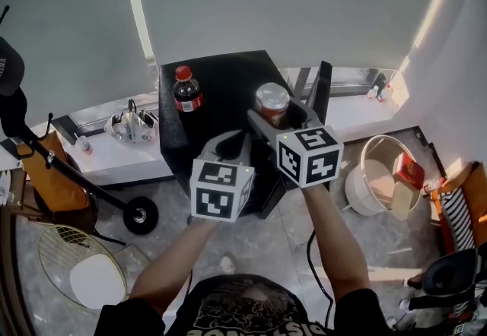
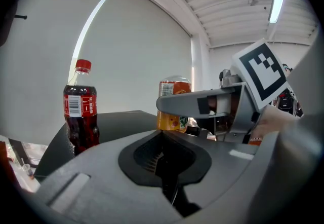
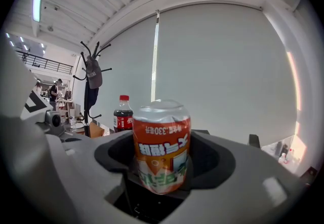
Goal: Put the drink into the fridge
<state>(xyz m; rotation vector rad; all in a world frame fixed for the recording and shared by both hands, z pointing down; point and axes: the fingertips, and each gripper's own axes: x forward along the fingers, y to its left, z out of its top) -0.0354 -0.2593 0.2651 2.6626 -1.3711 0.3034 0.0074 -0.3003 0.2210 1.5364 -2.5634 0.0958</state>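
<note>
- The drink can (image 3: 161, 147), orange with print that reads upside down, is pinched at its lower body between the jaws of the right gripper (image 1: 271, 118). It is held upright, its long axis vertical and, to judge by the print, inverted.
- The left gripper (image 2: 164, 159) is seen with its jaws pressed together and nothing between them. In the head view it is held just beside the right gripper, lower and to its left, at the front edge of the black cabinet (image 1: 224, 84).
- The can is carried over the right part of that cabinet's top. Whether it touches the top or is held just above it cannot be told.
- The black cabinet is judged to be the fridge, so the can is not yet inside it, and no open door or shelf is shown in any view. A narrow dark panel (image 1: 325, 91) stands at its right edge, and whether it is the door cannot be told.
- The coming move is judged to turn on this: the fridge body lies below and just beyond the held can, which is already in the right gripper, while the empty left gripper is the one free to deal with a door.
- A cola bottle (image 1: 186, 93) with a red cap is stood upright near the left edge of the cabinet's top, well apart from the can and untouched.
- Farthest off, a pale roller blind (image 1: 289, 0) is drawn down behind the cabinet.
</note>
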